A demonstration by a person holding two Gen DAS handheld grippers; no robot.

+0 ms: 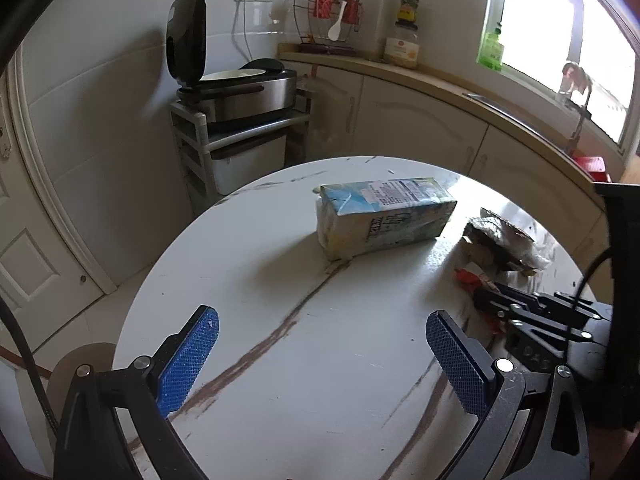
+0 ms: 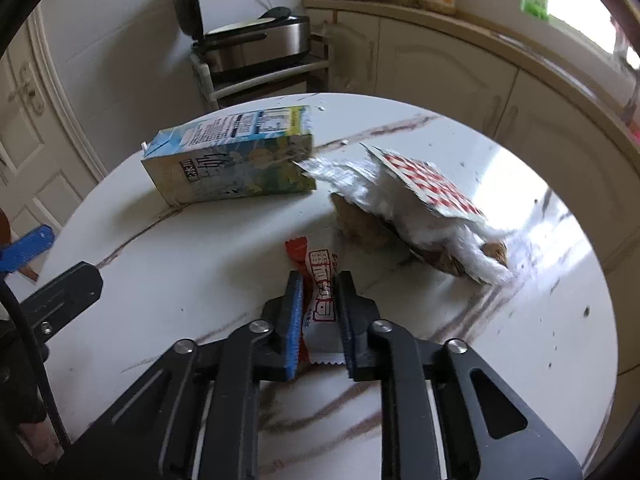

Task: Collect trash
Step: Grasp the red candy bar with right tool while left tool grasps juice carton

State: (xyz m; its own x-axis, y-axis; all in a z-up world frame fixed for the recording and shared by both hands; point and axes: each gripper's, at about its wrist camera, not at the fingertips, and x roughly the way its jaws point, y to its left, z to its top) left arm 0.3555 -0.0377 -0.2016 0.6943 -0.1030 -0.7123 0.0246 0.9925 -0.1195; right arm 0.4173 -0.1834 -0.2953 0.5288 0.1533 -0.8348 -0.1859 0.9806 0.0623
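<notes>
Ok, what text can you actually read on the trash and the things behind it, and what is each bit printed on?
Milk carton: large Chinese characters on the side, the clearest "奶"; the fine-print panel on top is too small to read.
Red and white snack wrapper between the right gripper's pads: bold Chinese characters, partly hidden, not surely readable.
Checked wrapper: pattern only, no words.
Jar on the counter: label blurred.
Green bottle: unreadable.
</notes>
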